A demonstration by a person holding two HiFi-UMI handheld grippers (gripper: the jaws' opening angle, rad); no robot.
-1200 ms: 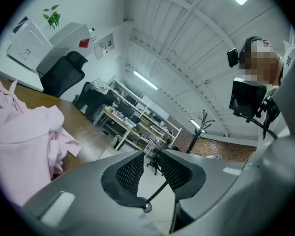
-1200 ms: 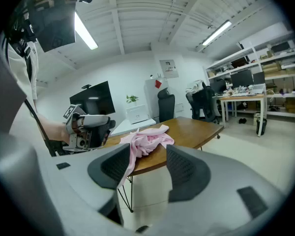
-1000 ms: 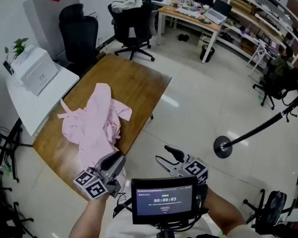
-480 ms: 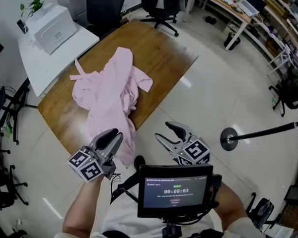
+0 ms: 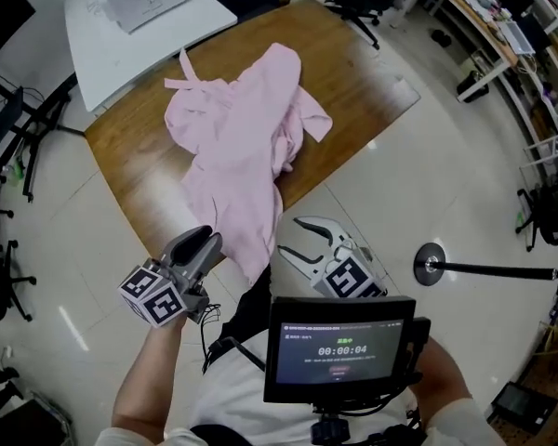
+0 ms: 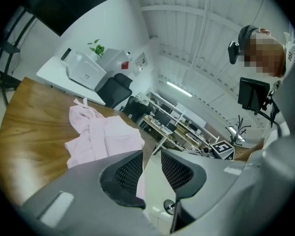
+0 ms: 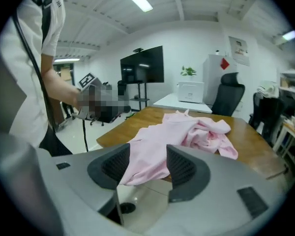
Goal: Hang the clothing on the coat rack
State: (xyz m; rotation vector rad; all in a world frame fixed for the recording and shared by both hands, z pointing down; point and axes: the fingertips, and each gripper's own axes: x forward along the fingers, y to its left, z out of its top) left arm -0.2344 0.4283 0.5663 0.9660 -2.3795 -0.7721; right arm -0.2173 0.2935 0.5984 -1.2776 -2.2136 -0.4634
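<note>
Left gripper [image 5: 200,242] and right gripper [image 5: 296,238] have closed in on the pink garment [image 5: 242,137], heaped on the table [image 5: 130,161] just ahead; jaws apart, empty, left narrower. Grasping seems next; the pole [image 5: 488,269] right of them may be the rack

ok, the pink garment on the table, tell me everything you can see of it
The pink garment is pale, thin, soft-looking cloth, lying crumpled and loosely spread on the wooden table. A narrow tie sticks out at its far end, a sleeve-like flap folds out to one side, and its near end droops over the table's near edge. Only the table touches it: the left gripper, jaws just opened a little, and the right gripper, jaws apart, are both short of it.
</note>
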